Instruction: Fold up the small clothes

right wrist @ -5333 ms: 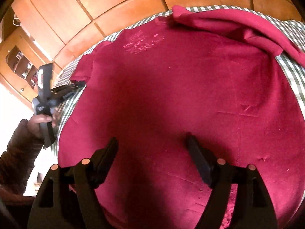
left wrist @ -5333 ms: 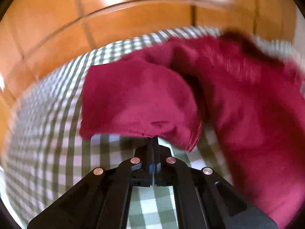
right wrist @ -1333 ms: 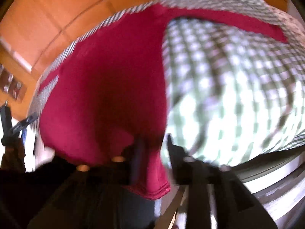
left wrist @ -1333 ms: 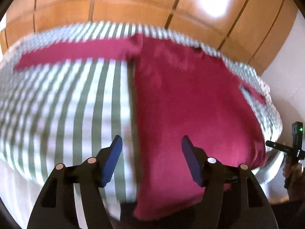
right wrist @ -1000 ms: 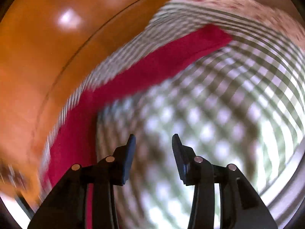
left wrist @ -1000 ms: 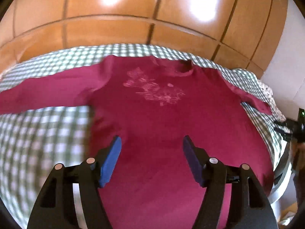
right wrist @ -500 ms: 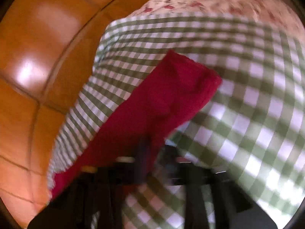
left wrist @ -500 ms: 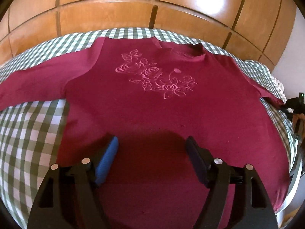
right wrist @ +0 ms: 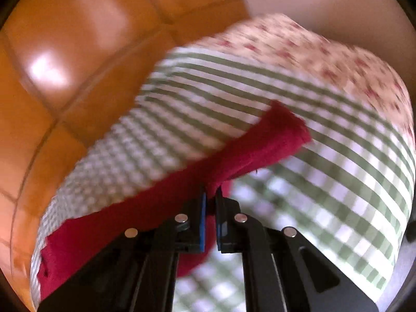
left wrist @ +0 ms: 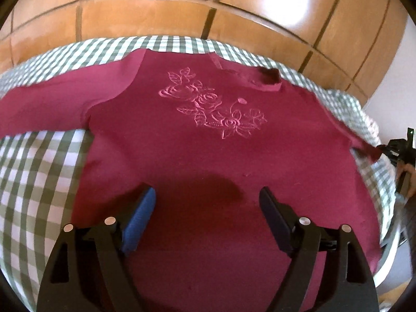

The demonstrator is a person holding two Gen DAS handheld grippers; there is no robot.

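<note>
Crimson cotton long-sleeved top with pink embroidered roses lies flat on the green-checked bedcover; my left hand-held gripper hovers over its hem, jaws opening, nothing between them. My right hand-held gripper pinches the sleeve, probably to fold it inward.

The left gripper is a black, matte plastic frame of two angular arms with triangular cut-outs. Four round silver screw heads sit across it, two on each arm. Its finger toward 9 o'clock carries a bright blue ribbed pad; the pad toward 3 o'clock looks dark navy. The right gripper has the same black frame and four silver screw heads, with thin blue pad edges showing on the inner faces of both fingers. At 3 o'clock in the left wrist view, a hand shows only blurred.
</note>
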